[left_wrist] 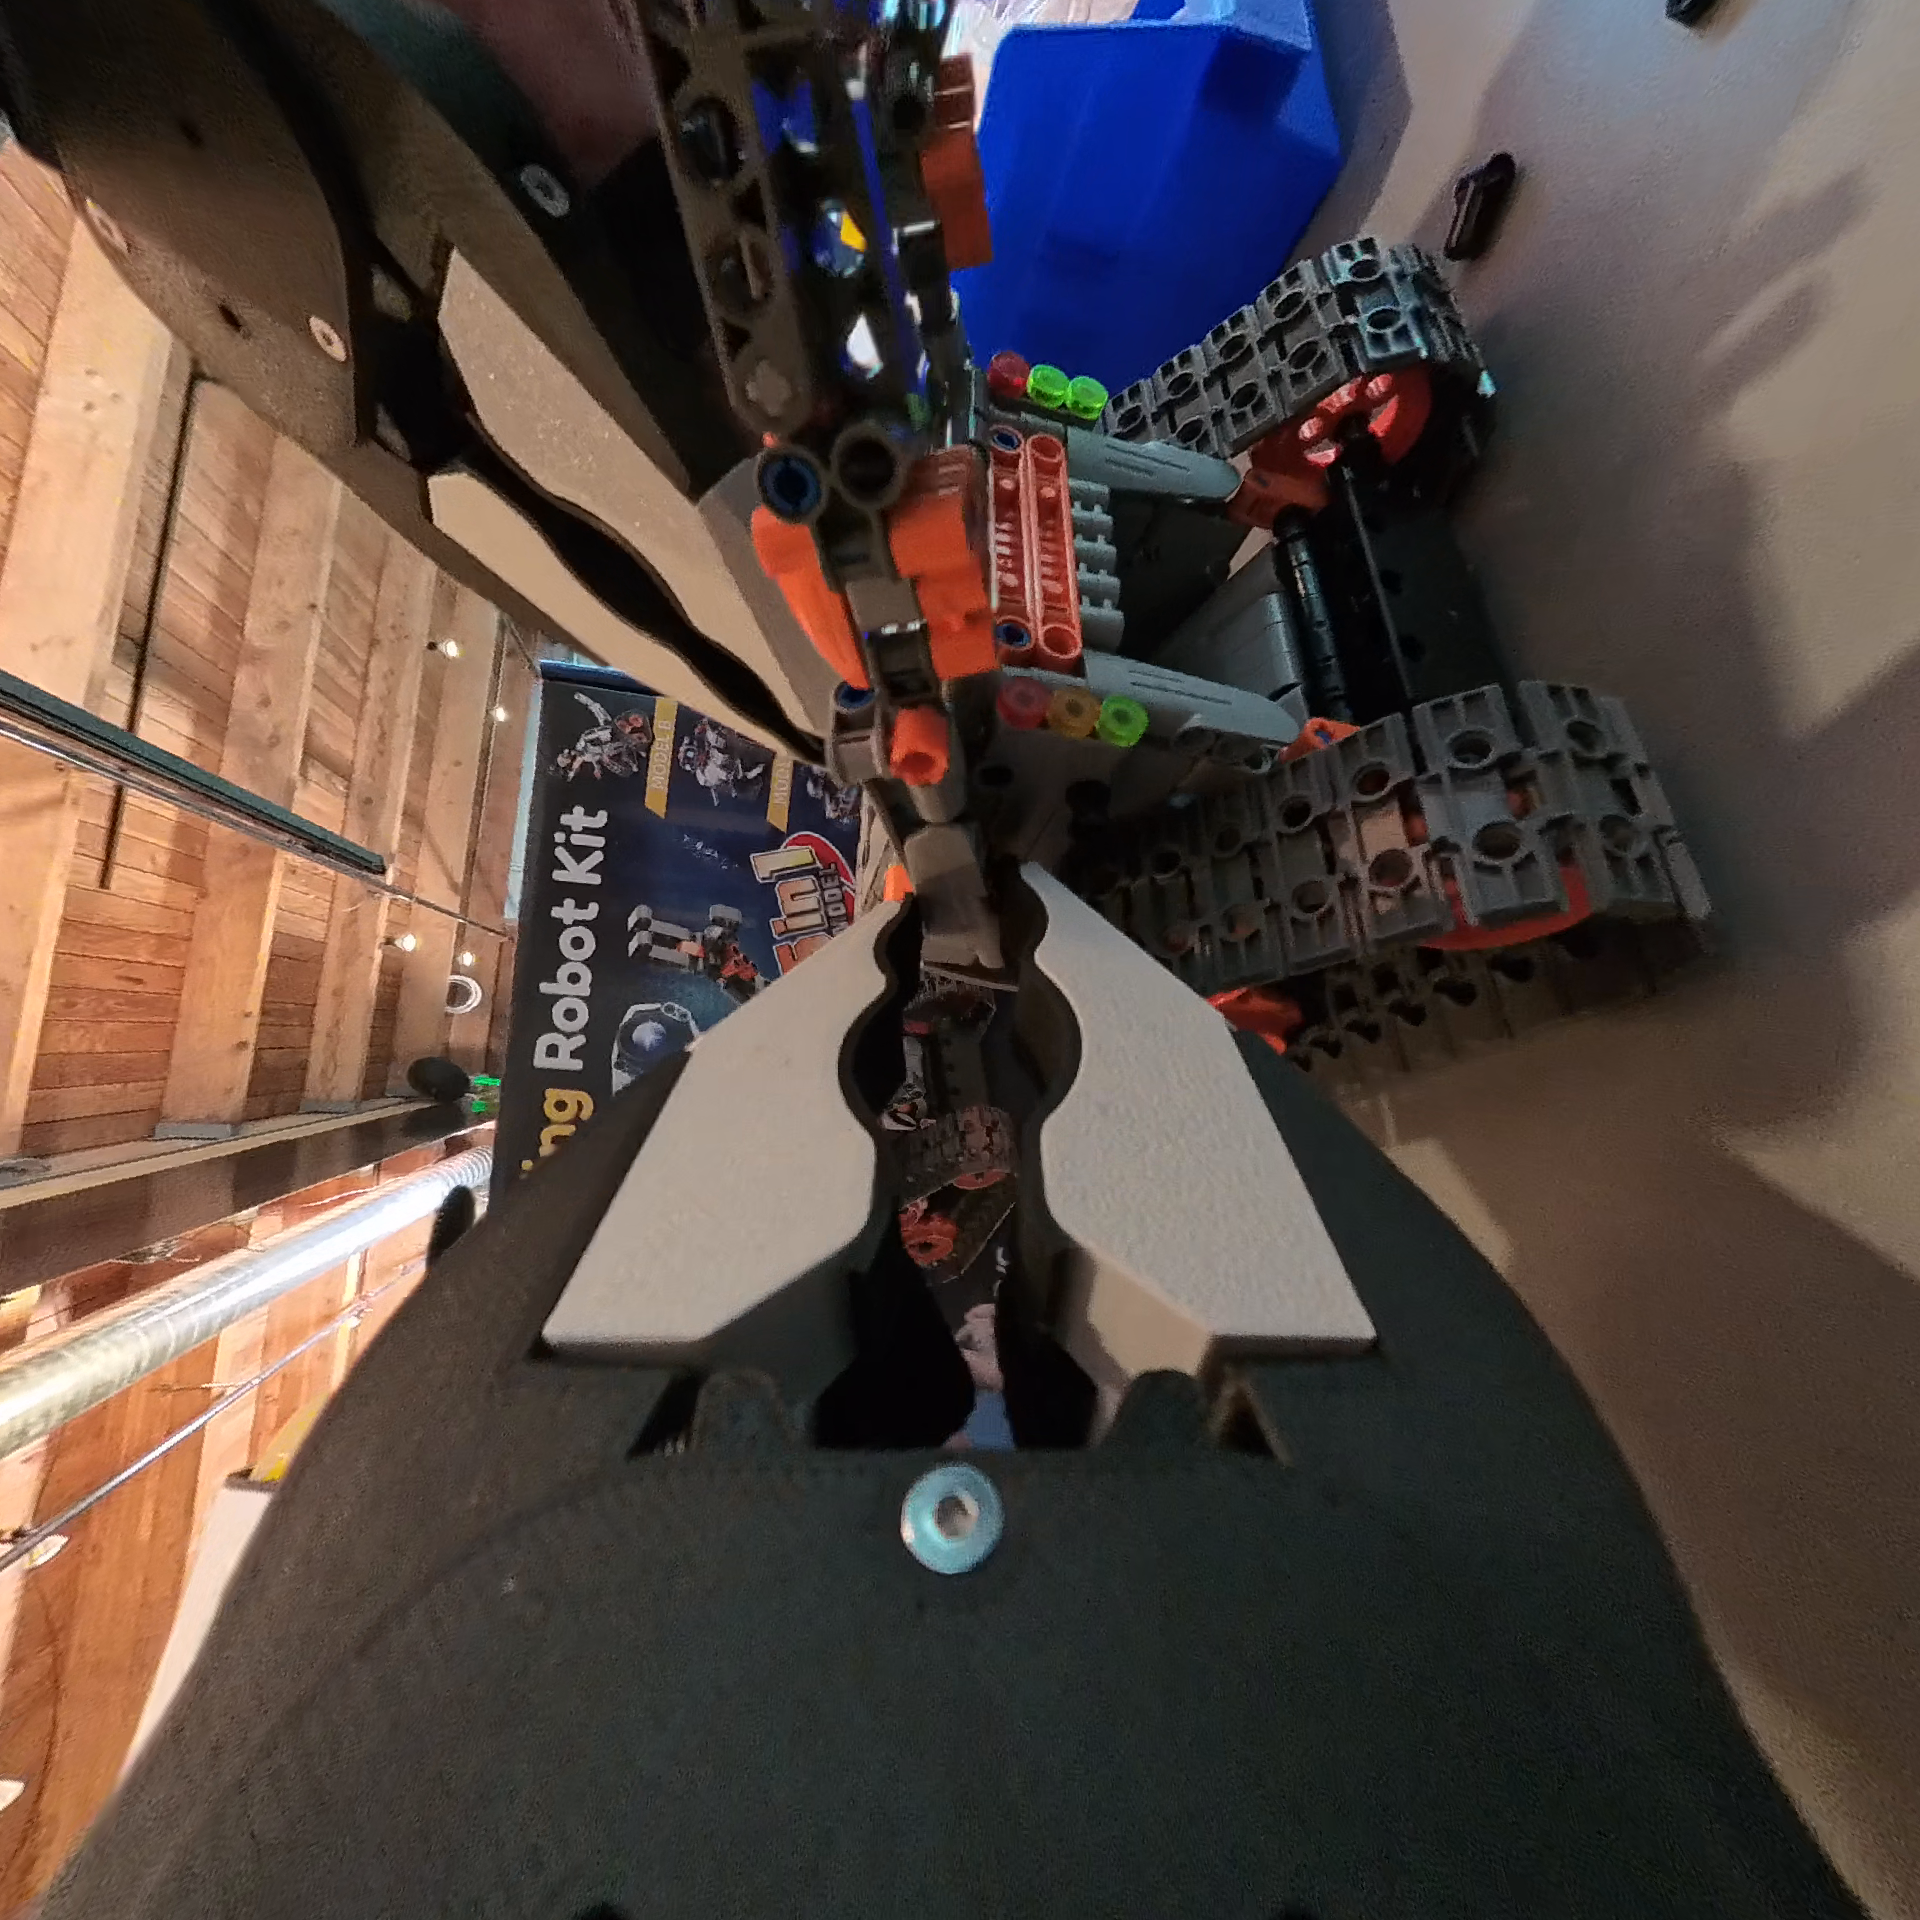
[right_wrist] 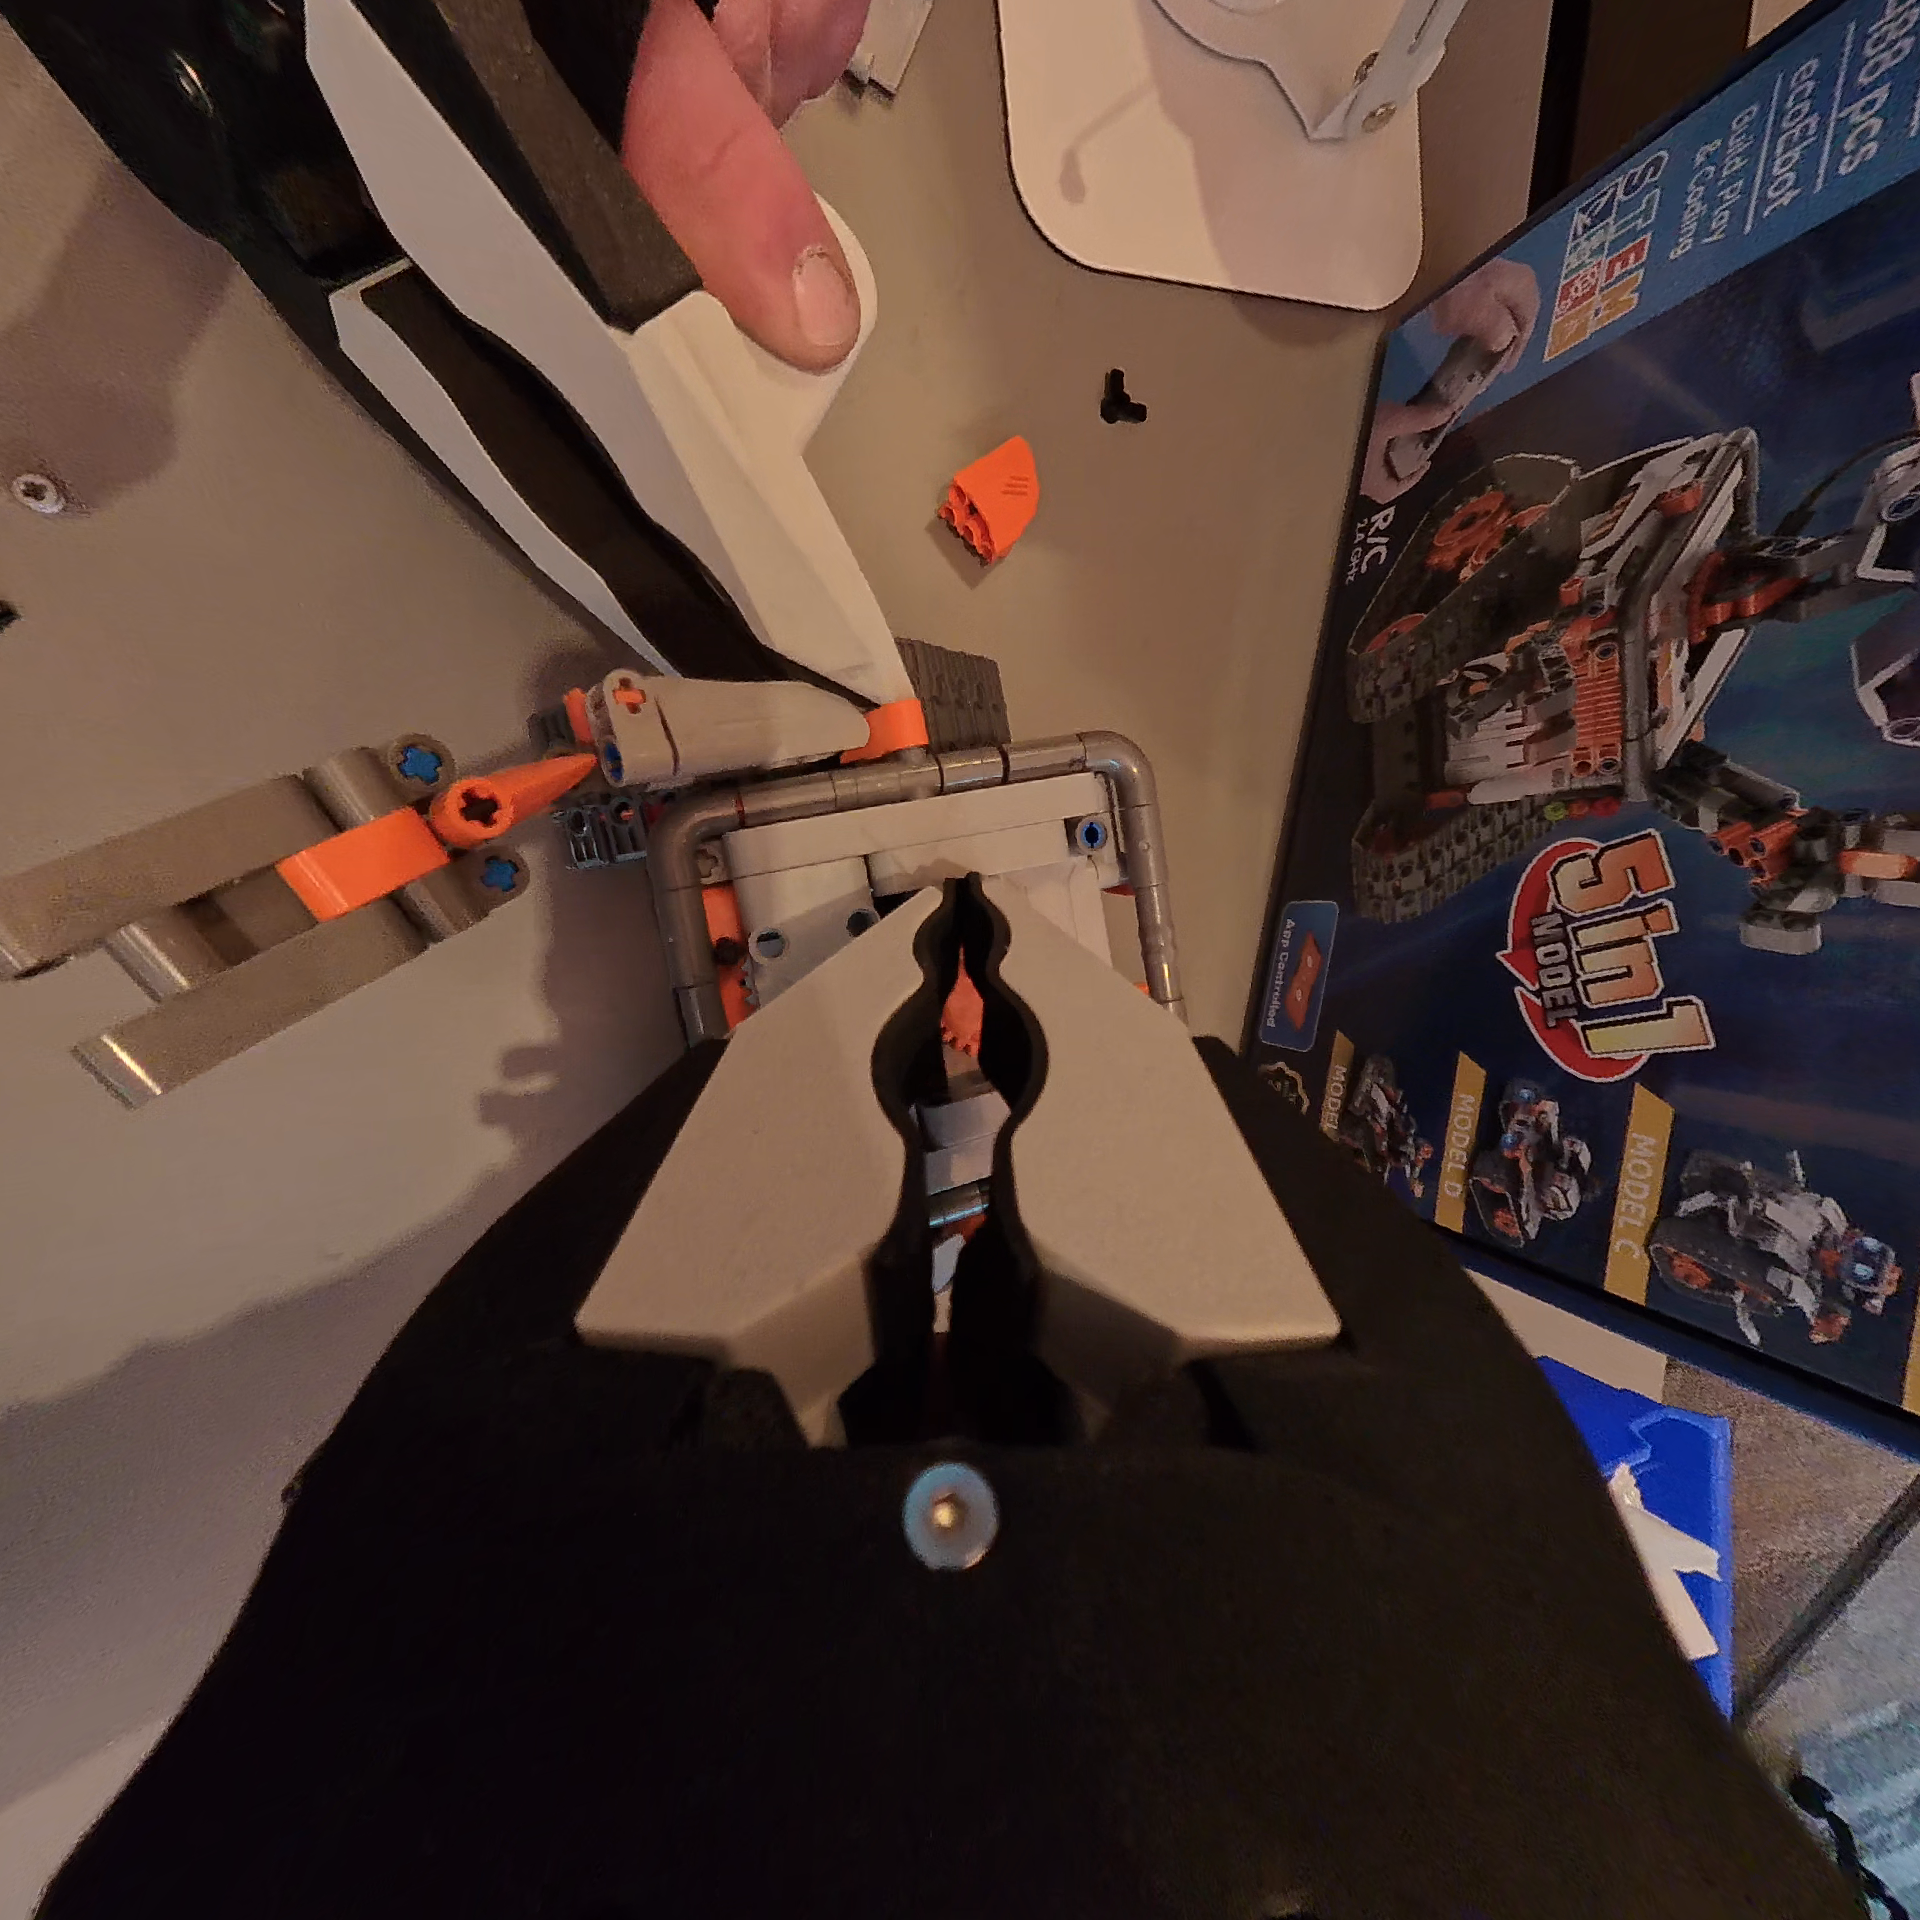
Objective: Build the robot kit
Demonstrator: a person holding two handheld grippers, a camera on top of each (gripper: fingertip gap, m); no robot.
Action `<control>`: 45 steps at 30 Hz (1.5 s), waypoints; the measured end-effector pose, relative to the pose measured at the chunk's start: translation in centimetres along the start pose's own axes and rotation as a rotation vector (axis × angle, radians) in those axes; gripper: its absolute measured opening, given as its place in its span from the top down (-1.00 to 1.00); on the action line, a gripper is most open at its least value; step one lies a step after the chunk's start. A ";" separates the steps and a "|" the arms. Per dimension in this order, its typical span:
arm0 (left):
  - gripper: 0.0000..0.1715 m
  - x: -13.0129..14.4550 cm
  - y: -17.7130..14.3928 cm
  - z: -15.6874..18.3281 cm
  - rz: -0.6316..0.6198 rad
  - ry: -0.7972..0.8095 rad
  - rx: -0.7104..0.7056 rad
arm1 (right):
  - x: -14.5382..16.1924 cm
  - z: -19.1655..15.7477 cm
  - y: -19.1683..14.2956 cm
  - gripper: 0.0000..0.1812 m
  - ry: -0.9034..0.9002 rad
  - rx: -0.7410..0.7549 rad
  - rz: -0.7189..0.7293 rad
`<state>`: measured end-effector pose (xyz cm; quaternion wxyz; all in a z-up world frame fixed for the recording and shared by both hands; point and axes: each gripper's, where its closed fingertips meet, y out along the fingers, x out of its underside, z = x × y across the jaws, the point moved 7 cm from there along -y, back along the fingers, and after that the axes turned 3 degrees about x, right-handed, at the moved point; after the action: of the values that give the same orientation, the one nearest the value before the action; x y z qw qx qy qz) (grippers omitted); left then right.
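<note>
Gripping a small grey piece of the brick-built model, the left tool (left_wrist: 961, 894) had its fingers closed on a part at the model's near end, so a slip or twist there could have snapped that piece loose, in my judgement. The right tool (right_wrist: 961, 883), its fingers drawn almost together, pressed its tips against the pale grey block (right_wrist: 914, 831) inside the model's bent grey tube frame (right_wrist: 1127, 769); whether it pinched anything I could not tell. Beyond it, the left tool's white fingers (right_wrist: 810, 582) met the model at an orange clip (right_wrist: 899, 722), with a person's finger (right_wrist: 748, 187) resting on that tool. Pulling the two tools apart could have split the model (left_wrist: 935, 582) or tipped its tracked base (left_wrist: 1434, 842) on the bench (right_wrist: 312, 1195). Farther off lay a loose orange wedge (right_wrist: 992, 499), a small black pin (right_wrist: 1120, 397) and the kit box (right_wrist: 1662, 779), near enough to be knocked.
</note>
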<state>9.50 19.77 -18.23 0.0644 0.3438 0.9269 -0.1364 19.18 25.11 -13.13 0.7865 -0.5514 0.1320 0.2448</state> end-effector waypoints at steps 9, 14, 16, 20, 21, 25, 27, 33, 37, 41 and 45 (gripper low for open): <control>0.69 0.4 -1.2 -0.5 0.015 -0.063 0.091 | -0.8 0.1 -2.6 0.88 0.036 0.106 0.045; 0.64 0.5 -3.0 -0.9 0.010 -0.081 0.133 | -1.4 -0.7 -8.0 0.81 0.074 0.243 0.091; 0.66 0.8 -3.6 -0.7 -0.019 -0.086 0.151 | -1.6 -2.1 -9.9 0.81 0.082 0.296 0.093; 0.64 0.8 -5.2 -0.4 -0.015 -0.094 0.150 | -1.8 -5.7 -12.5 0.69 0.128 0.406 0.084; 0.63 0.8 -5.6 -0.4 -0.013 -0.106 0.156 | -1.8 -6.7 -12.9 0.68 0.139 0.419 0.093; 0.62 0.4 -7.0 -0.4 -0.003 -0.104 0.153 | -1.5 -10.4 -12.8 0.59 0.165 0.477 0.072; 0.62 0.1 -7.4 -0.5 0.001 -0.094 0.154 | -1.7 -12.0 -11.6 0.58 0.147 0.495 0.048; 0.52 -0.5 -5.0 -0.4 0.038 -0.137 0.144 | -2.5 -13.1 -7.2 0.54 0.134 0.558 0.028; 0.51 -1.1 -3.0 -0.5 0.060 -0.116 0.116 | -2.4 -12.6 -5.1 0.64 0.161 0.578 0.018; 0.54 -1.9 -1.8 -0.8 0.078 -0.113 0.087 | -2.8 -12.4 -4.6 0.72 0.180 0.623 0.038; 0.67 -2.1 -1.1 -0.7 0.105 -0.086 0.063 | -3.4 -12.8 -3.9 0.73 0.174 0.676 0.017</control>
<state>10.35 17.82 -16.91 0.1002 0.3875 0.8992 -0.1765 19.15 11.27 -12.90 0.9084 -0.2773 0.2769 0.1457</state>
